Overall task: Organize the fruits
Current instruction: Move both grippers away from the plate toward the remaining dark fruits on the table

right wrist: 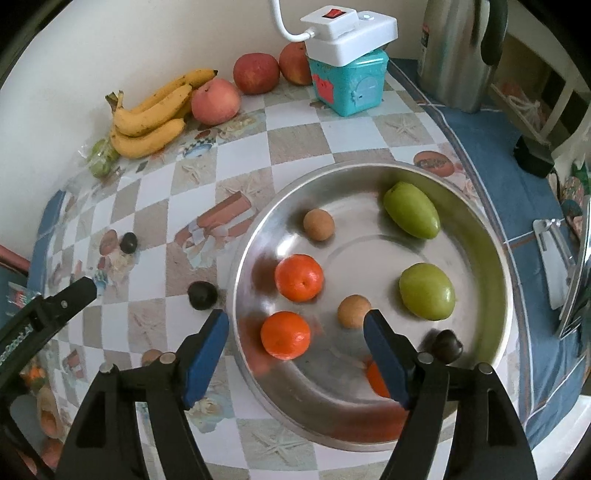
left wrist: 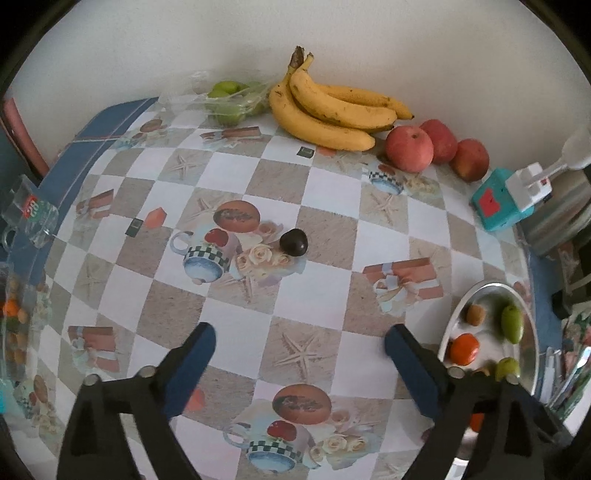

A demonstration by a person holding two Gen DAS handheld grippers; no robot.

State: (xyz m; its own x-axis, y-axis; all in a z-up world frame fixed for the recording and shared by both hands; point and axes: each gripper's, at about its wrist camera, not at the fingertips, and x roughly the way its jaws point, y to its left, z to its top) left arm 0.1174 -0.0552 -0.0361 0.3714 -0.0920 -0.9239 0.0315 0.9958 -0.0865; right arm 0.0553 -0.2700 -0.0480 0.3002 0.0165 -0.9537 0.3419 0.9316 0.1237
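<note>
A round metal basin [right wrist: 491, 280] sits on the checkered tablecloth [right wrist: 295, 136] and holds most of the small fruit: two green oval fruits [right wrist: 411, 209] toward its far right side, two orange mandarins [right wrist: 299, 277] on its left side with a third partly hidden behind the right gripper's finger, two small tan round fruits [right wrist: 318, 224], and one dark glossy fruit [right wrist: 447, 346] near the basin's near right wall. The right gripper [right wrist: 295, 350] hangs over the basin's near left edge with its blue-padded fingers spread apart and nothing between them. Just outside the basin's left rim lies a dark plum-like fruit [right wrist: 202, 294] on the cloth, and a second dark fruit [left wrist: 293, 241] lies farther off on a printed teacup motif, ahead of the left gripper [left wrist: 300, 343], whose fingers are likewise spread wide and empty. Against the back wall rest a bunch of bananas [left wrist: 328, 110] and three red apples [left wrist: 409, 148], touching one another in a row. Left of the bananas, a clear plastic bag [left wrist: 229, 99] contains several green fruits. A teal toy box [right wrist: 347, 85] stands near the apples with a white power strip [right wrist: 351, 33] lying on top of it.
</note>
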